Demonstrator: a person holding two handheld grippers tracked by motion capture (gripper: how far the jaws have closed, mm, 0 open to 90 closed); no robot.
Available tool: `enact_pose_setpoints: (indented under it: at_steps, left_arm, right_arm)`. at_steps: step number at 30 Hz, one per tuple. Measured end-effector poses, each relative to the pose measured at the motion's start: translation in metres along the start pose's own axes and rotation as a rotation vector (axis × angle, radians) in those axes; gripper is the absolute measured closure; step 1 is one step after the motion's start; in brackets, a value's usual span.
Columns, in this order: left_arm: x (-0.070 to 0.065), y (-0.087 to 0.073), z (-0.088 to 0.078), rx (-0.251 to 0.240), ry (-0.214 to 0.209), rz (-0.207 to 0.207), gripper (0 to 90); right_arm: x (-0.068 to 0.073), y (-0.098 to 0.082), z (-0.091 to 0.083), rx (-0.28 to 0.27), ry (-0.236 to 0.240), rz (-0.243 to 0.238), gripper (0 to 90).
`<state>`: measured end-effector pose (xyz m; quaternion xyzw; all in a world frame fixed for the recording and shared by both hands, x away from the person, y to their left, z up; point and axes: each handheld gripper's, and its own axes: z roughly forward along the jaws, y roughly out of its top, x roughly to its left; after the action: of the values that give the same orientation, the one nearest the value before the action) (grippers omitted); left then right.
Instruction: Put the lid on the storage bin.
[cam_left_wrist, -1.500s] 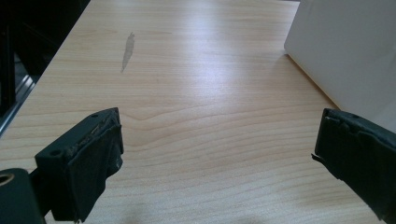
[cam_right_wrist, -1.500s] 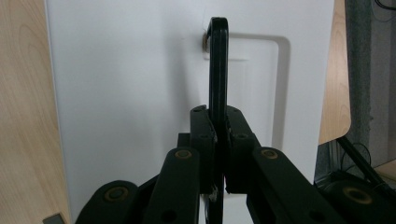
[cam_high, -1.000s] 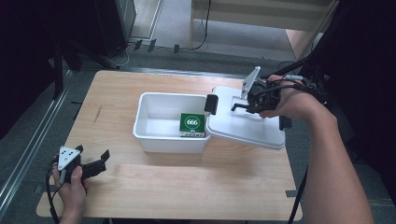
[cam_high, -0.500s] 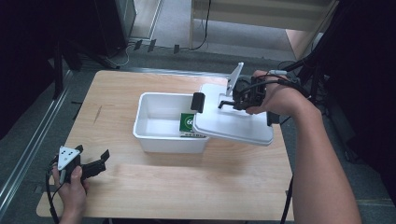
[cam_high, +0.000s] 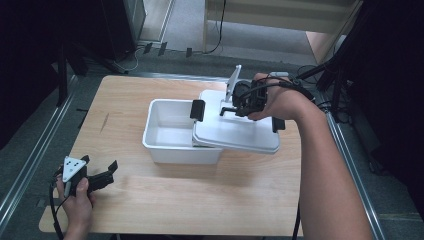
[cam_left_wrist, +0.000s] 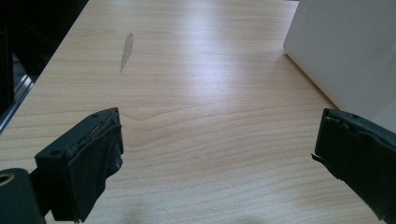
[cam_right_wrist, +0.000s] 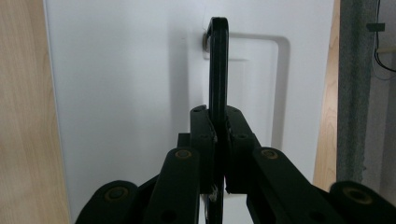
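Your right gripper (cam_right_wrist: 218, 135) has its fingers clamped on the lid (cam_high: 240, 131) handle (cam_right_wrist: 218, 70) and has carried it leftward: it now half-covers the bin (cam_high: 170, 132) (mid-counter). Left gripper (cam_high: 97, 176) idles, fingers apart, near the counter's (cam_high: 200, 195) front-left corner.

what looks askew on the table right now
The white plastic lid sits skewed, covering only the right part of the white rectangular bin. The right gripper is clamped on its black handle, so it is mid-placement.
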<state>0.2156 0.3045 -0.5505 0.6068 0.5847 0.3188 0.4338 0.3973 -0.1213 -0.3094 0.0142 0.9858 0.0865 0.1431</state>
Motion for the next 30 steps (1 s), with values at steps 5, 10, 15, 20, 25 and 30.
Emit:
enact_pose_setpoints:
  at_steps: [5,10,15,20,25,30]
  left_arm:
    - [0.0,0.0,0.0,0.001,0.0,0.003,1.8]
    - [0.0,0.0,0.0,0.001,0.0,0.005,1.8]
    - [0.0,0.0,0.0,0.001,-0.001,0.005,1.7]
    - [0.0,0.0,0.0,0.002,-0.001,0.003,1.8]
    - [0.0,0.0,0.001,0.001,-0.001,0.003,1.8]
    - [0.0,0.0,0.0,0.002,-0.003,0.001,1.8]
  right_arm:
    - [0.0,0.011,0.002,-0.005,0.003,-0.016,85.0]
    - [0.001,0.021,0.005,-0.01,0.011,-0.026,85.0]
    - [0.002,0.032,0.009,-0.008,0.018,-0.037,85.0]
    - [0.001,0.043,0.012,-0.018,0.024,-0.055,85.0]
    - [0.003,0.052,0.015,-0.015,0.032,-0.057,85.0]
    - [0.003,0.06,0.017,-0.014,0.04,-0.047,85.0]
